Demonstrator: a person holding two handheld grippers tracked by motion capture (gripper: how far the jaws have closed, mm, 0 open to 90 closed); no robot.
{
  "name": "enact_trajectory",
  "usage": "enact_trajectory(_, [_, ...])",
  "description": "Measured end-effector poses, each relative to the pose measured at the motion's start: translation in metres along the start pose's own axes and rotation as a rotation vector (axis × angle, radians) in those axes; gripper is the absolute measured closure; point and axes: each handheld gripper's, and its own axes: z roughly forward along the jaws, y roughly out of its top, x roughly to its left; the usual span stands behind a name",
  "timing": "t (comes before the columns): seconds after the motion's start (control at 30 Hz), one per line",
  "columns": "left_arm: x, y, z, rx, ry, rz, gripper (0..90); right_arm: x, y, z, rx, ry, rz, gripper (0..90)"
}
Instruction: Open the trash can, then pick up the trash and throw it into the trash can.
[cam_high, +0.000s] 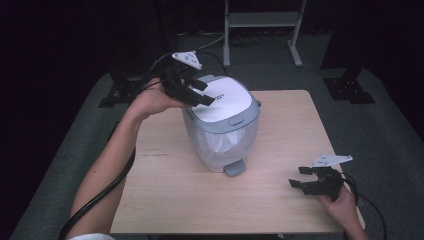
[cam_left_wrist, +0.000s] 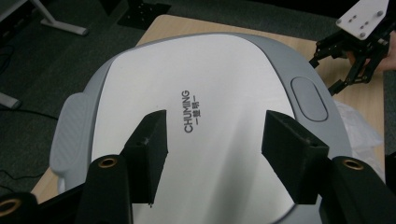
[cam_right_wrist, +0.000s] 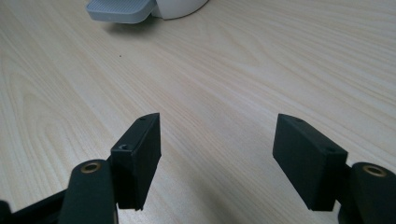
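The bin (cam_high: 222, 125) stands mid-counter (cam_high: 280, 200), light hard plastic with a slick lid (cam_left_wrist: 205, 121). Your left hand-held gripper (cam_high: 202, 92) hovers over it, jaws apart and empty; press the oval button (cam_left_wrist: 308, 98) rather than pinch.

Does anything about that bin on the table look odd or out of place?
Only slightly: the grey-and-white pedal bin stands on a wooden table rather than a floor. It is upright, lid shut, white liner inside; nothing spilled or damaged.
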Motion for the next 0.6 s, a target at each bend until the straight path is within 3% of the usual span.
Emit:
enact_trajectory(0.23, [0.002, -0.015, -0.020, -0.017, 0.027, -0.023, 36.6, -0.002, 0.000, -0.002, -0.007, -0.003, 0.003, 31.3])
enact_trajectory(0.47, [0.006, -0.048, -0.039, -0.044, 0.064, -0.096, 34.1, -0.003, -0.001, -0.003, -0.011, -0.002, 0.011, 31.3])
enact_trajectory(0.6, [0.006, -0.063, -0.044, -0.043, 0.073, -0.112, 33.4, -0.002, -0.001, -0.001, -0.004, 0.000, 0.005, 31.3])
